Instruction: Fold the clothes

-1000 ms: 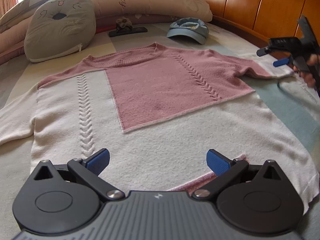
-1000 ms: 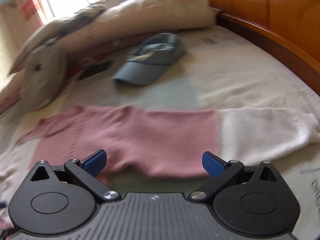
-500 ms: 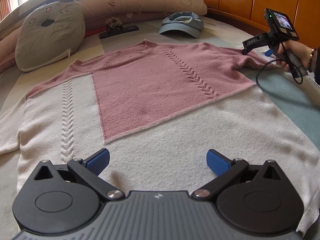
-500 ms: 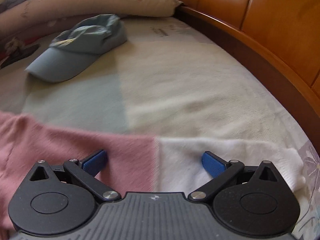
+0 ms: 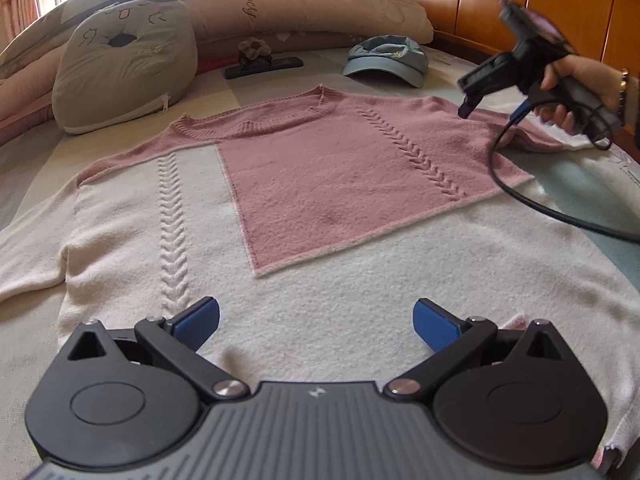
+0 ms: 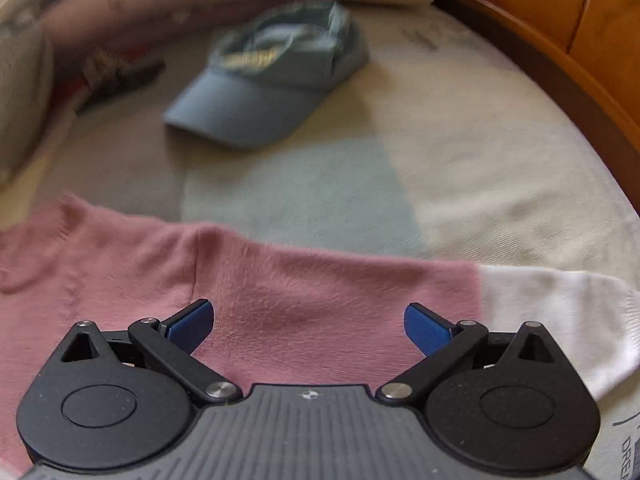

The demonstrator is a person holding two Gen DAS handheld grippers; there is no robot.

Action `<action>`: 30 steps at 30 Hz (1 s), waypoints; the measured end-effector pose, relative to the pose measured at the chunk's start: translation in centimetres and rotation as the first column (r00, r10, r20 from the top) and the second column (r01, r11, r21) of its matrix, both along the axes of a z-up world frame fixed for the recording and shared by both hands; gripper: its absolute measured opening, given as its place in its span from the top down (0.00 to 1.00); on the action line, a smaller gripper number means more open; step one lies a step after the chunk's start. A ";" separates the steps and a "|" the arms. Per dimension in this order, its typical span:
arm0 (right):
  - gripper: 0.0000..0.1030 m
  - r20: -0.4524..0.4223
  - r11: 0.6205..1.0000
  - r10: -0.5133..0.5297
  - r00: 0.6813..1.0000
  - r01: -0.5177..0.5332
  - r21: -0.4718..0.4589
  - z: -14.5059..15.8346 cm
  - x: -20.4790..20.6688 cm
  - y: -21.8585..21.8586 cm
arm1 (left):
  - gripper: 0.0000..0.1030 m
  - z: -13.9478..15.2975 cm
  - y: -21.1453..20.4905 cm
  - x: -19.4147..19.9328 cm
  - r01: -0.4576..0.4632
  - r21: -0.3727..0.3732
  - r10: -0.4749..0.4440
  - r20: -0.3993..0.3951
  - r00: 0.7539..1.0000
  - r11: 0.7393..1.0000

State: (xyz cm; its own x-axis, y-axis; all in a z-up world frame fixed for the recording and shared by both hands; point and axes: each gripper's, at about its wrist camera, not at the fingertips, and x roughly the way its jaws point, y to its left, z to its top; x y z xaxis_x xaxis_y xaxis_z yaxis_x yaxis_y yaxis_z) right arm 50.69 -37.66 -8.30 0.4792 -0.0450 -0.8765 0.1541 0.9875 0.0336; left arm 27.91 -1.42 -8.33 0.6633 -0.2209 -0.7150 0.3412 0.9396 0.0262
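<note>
A pink and cream knit sweater (image 5: 320,184) lies flat on the bed, front up, neckline toward the pillows. My left gripper (image 5: 316,320) stands open over its cream lower part, near the hem, with nothing between the blue pads. In the left wrist view a hand holds my right gripper (image 5: 492,92) above the sweater's right shoulder. The right wrist view shows that gripper (image 6: 308,322) open over the pink part of the right sleeve (image 6: 320,300), whose cream cuff (image 6: 560,312) lies to the right.
A blue cap (image 5: 386,60) lies beyond the sweater, with a dark flat object (image 5: 264,66) to its left. Pillows (image 5: 124,68) line the far side. A wooden headboard (image 5: 520,12) borders the bed at right. A black cable (image 5: 532,200) trails over the sweater's right side.
The right gripper lifted and shifted left along the sleeve, from over the pink-cream boundary to over the pink part. The left gripper moved only slightly and stays open over the hem.
</note>
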 end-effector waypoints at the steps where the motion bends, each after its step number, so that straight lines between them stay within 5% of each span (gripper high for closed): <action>1: 0.00 -0.010 1.000 -0.018 1.000 0.018 -0.015 -0.9 0.5 0.1 | 0.01 -0.1 0.2 0.0 -0.003 0.001 0.003 -0.001 1.000 1.000; 4: 0.00 0.052 0.999 -0.027 0.998 0.029 -0.039 -1.3 1.4 -0.1 | 0.01 -0.3 0.8 0.1 -0.017 -0.003 0.017 -0.011 1.000 1.000; 12: 0.00 0.095 0.990 0.043 0.995 -0.055 0.131 1.7 -1.0 0.3 | 0.01 -0.2 1.9 0.1 -0.025 -0.036 0.025 -0.007 1.000 0.999; 20: 0.00 0.088 0.902 0.225 0.970 -0.241 0.359 1.1 -4.8 3.0 | 0.01 0.2 2.4 -0.4 -0.029 -0.027 0.029 0.007 1.000 0.999; 26: 0.00 0.127 0.844 0.148 0.981 -0.192 0.501 -0.2 -7.7 -2.0 | 0.01 0.2 2.8 -0.4 -0.041 -0.022 0.041 0.002 0.999 0.999; 30: 0.00 0.166 0.890 0.036 0.986 -0.107 0.443 2.0 -8.7 -5.7 | 0.01 0.2 2.3 -0.3 -0.039 -0.025 0.039 0.005 0.999 0.999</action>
State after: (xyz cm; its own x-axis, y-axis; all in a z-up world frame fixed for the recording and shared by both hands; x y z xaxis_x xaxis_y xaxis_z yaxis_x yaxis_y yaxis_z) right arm 42.00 -43.39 -6.29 0.5924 0.3755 -0.7128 0.0420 0.8692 0.4927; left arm 27.64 0.90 -8.18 0.6754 -0.2127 -0.7061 0.3040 0.9527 0.0038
